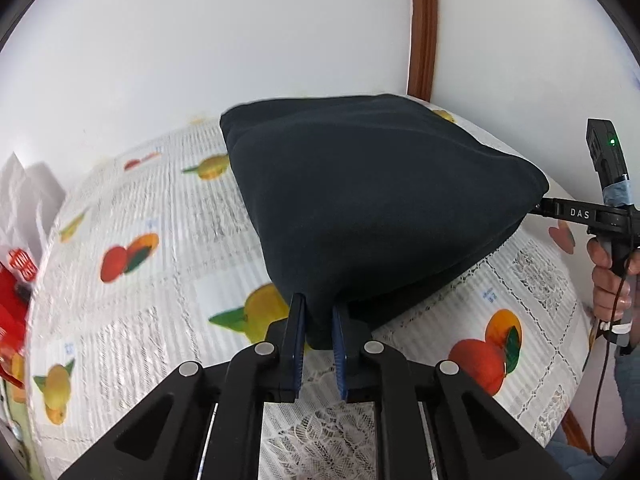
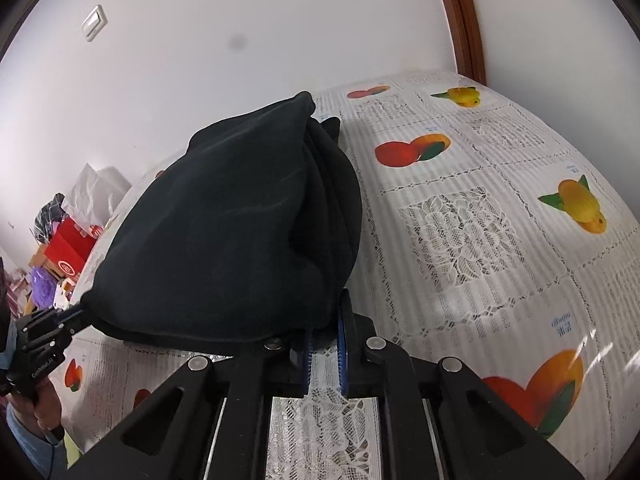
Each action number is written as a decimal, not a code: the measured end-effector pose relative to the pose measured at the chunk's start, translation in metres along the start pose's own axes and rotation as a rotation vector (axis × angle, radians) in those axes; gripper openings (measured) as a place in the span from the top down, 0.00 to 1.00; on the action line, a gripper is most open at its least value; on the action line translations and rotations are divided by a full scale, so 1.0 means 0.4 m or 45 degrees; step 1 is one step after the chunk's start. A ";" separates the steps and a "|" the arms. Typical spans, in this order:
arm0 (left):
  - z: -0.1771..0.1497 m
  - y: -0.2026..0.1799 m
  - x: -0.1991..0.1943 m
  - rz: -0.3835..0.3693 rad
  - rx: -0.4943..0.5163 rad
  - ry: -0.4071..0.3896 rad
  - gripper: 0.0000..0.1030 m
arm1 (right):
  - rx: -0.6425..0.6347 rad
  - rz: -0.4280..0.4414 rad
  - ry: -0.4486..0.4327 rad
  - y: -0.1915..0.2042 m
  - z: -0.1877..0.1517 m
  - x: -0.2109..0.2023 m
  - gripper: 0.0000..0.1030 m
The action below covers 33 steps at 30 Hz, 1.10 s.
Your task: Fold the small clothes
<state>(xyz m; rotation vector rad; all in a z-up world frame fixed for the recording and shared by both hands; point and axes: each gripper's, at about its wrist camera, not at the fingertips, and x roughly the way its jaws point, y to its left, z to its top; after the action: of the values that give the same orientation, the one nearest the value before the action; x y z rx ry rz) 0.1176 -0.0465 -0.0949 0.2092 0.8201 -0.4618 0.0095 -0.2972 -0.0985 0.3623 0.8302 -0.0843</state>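
A dark navy garment (image 1: 372, 208) hangs stretched between my two grippers above the table, its lower part touching the cloth. My left gripper (image 1: 320, 320) is shut on one near corner of it. My right gripper (image 1: 538, 206) shows at the right of the left wrist view, pinching the other corner. In the right wrist view the garment (image 2: 232, 232) bulges in folded layers over my right gripper (image 2: 325, 322), which is shut on its edge. My left gripper (image 2: 78, 314) holds the far corner at the left.
The table carries a white lace-pattern cloth with printed fruit (image 2: 480, 216). A white wall and a brown door frame (image 1: 422, 28) stand behind. Red boxes and bags (image 2: 72, 248) pile up beyond the table's left end.
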 end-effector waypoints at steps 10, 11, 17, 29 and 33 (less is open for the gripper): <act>-0.041 -0.002 0.007 -0.062 -0.005 0.051 0.69 | -0.066 -0.047 0.018 -0.018 -0.006 -0.069 0.82; -0.046 0.000 0.011 -0.065 -0.010 0.058 0.67 | -0.089 -0.048 0.009 -0.018 -0.005 -0.090 0.82; -0.028 0.006 0.050 -0.102 -0.078 0.079 0.65 | -0.107 0.018 -0.098 0.001 0.047 -0.155 0.57; -0.008 0.007 0.093 -0.096 -0.141 0.104 0.56 | 0.073 0.131 -0.057 0.016 0.173 0.066 0.95; -0.005 0.010 0.097 -0.091 -0.139 0.108 0.56 | 0.150 0.159 -0.121 -0.024 0.165 0.042 0.95</act>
<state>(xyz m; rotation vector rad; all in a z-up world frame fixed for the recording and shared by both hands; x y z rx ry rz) 0.1409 -0.0545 -0.1251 0.0995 0.9358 -0.4760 0.0653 -0.3281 -0.0728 0.5168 0.7089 -0.0336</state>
